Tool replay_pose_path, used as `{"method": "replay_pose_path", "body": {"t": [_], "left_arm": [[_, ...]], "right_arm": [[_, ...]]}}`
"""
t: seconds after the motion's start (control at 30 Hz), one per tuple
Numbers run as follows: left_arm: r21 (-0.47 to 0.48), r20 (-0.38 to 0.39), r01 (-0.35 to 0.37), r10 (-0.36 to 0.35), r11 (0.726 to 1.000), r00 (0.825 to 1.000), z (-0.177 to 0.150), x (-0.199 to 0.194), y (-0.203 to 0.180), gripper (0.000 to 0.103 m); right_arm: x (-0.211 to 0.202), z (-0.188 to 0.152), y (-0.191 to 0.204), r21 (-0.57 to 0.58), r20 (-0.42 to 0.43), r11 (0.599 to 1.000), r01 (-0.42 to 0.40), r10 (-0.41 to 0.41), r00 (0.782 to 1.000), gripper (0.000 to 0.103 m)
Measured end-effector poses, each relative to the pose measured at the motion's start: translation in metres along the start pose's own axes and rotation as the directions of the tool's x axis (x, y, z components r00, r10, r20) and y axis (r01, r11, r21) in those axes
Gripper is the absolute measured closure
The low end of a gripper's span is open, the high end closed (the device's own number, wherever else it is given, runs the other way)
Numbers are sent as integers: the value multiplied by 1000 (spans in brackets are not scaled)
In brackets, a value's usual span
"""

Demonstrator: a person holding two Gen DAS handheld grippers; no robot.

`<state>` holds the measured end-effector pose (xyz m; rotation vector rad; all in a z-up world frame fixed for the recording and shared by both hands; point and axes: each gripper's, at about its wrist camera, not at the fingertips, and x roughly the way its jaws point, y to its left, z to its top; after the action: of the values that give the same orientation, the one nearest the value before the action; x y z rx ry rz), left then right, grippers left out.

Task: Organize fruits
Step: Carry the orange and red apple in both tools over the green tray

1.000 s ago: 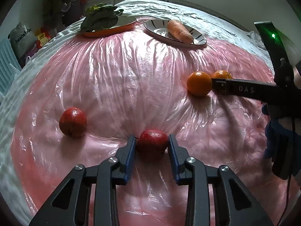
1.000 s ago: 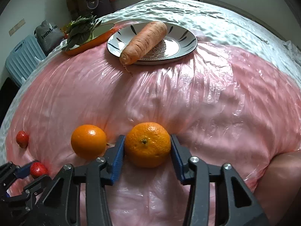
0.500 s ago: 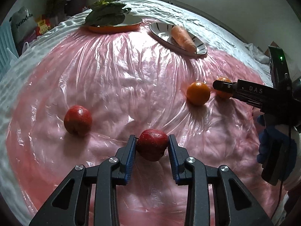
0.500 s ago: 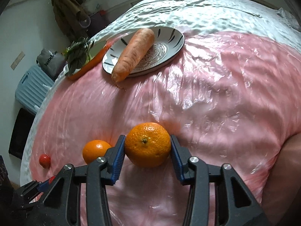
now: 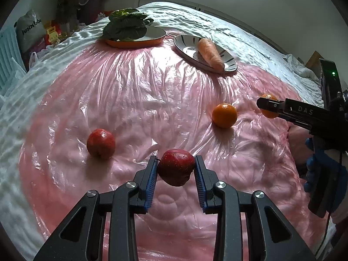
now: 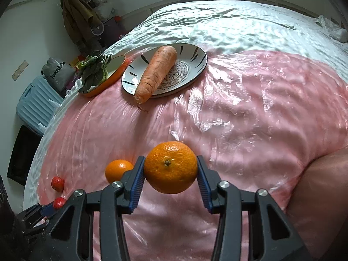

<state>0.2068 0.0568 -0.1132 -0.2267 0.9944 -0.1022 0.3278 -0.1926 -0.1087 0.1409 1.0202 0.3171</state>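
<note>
Now, against the earlier frames:
Change, left side: the left gripper [image 5: 175,168] has lifted its red apple [image 5: 176,167] clear of the pink plastic sheet [image 5: 139,100]; a second ago the apple sat on the sheet.
Change, right side: the right gripper [image 6: 170,174] has raised its orange [image 6: 170,167] too, and the sheet under it lies further below than before; the view has rolled, so the plates sit more to the far left.
Bed: the sheet covers the near part of a white bedspread [image 6: 228,26].
Patterned plate [image 6: 191,65]: far on the bed, bearing a carrot [image 6: 157,71] whose thin end overhangs the near rim.
Orange-rimmed plate [image 5: 152,40]: left of the patterned plate, bearing leafy greens [image 5: 126,25].
Held orange: squarely between the blue pads [image 6: 137,187], both pressing its sides, stem end facing the camera; grip clenched on it.
Held apple: between the left gripper's pads [image 5: 151,180], touching both, hanging just past the fingertips; grip clenched on it.
Loose orange [image 5: 224,115]: on the sheet, just left of the right gripper's fingers.
Loose apple [image 5: 101,143]: on the sheet, left of and slightly beyond the held apple, apart from it.
Gloved hand [image 5: 319,174]: blue glove, at the right edge, on the right gripper's handle.
</note>
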Motion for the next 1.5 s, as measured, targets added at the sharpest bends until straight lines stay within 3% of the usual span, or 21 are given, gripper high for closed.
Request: {"method": "replay_pose_path", "body": {"t": [0.53,0.9,1.2,1.5], "left_arm": [[28,5,-2,2,1000,1000,-8,-21,-11,74],[90,-34,4,-1,996,999,-31,-33,-31,74],[208,-97,83,-64,975,993,-56,-41,-90,74],[334,-171,217,-167,917,971,-85,-42,-187,74]], "right_arm": [[-38,-71,42,-61,-67,998,-35,31,997,18],[-73,-118,40,-37,-91,998,-50,46,995,18],[-114,-151,9,14,-98,1000,-28,29,995,18],[-168,-182,-60,100,-86,993,65,-56,995,18]]}}
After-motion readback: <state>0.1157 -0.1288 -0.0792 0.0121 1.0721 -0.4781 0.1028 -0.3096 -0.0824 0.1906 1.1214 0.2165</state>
